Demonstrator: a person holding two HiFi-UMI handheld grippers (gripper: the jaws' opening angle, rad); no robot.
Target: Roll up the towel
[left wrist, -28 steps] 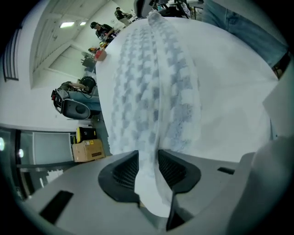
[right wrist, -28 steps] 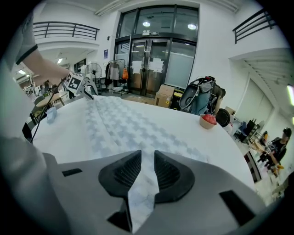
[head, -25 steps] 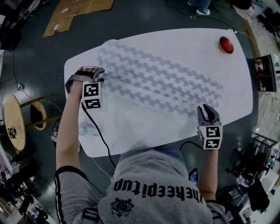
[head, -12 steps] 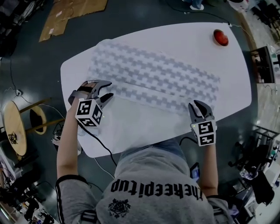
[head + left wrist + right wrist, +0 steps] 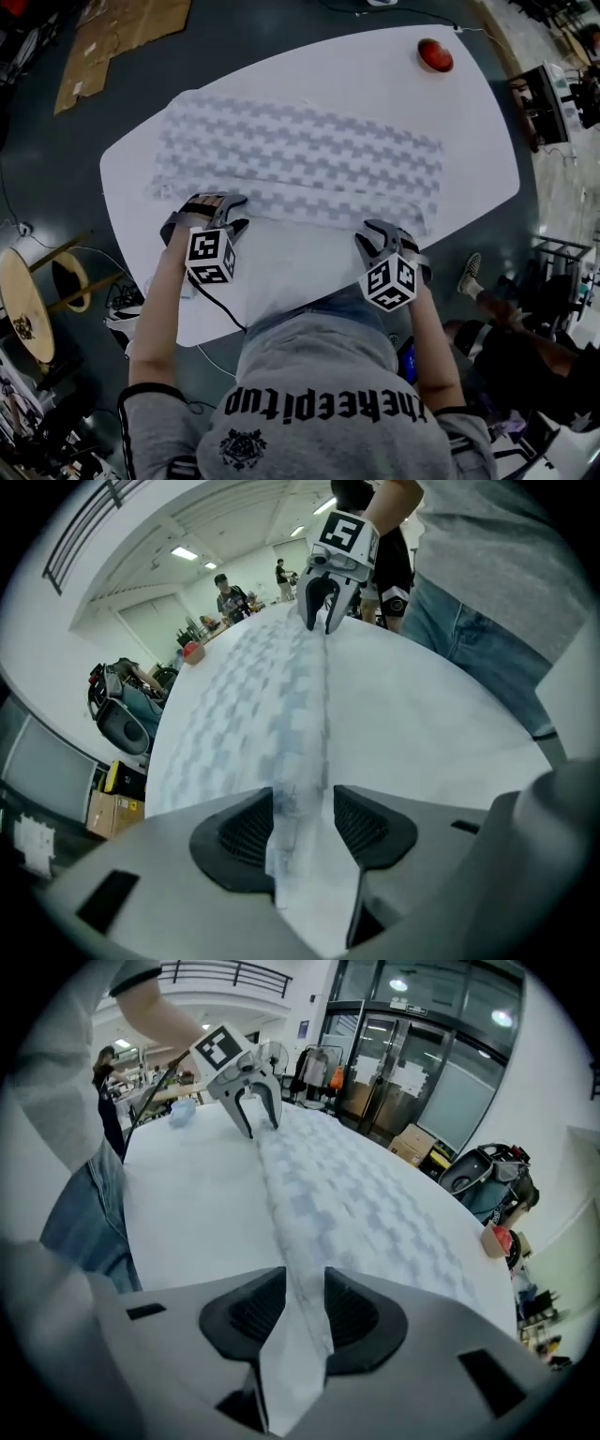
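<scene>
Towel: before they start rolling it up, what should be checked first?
1. Towel spread flat on table: ok.
2. Left tool straddles the near edge: ok.
3. Right tool straddles the same edge: ok.
4. Tools clamped on the edge: not ok; both tools' jaws have just been opening and stand apart.
5. Edge straight between the tools: ok.
6. Rolling path clear: ok; red object sits beyond the towel.

Grey T-shirt (image 5: 319, 375), black lettering (image 5: 328, 410), blue jeans (image 5: 478, 639), grey left tool (image 5: 217, 202), right tool (image 5: 386, 232), marker cubes (image 5: 210, 257), black cable (image 5: 221, 306)
</scene>
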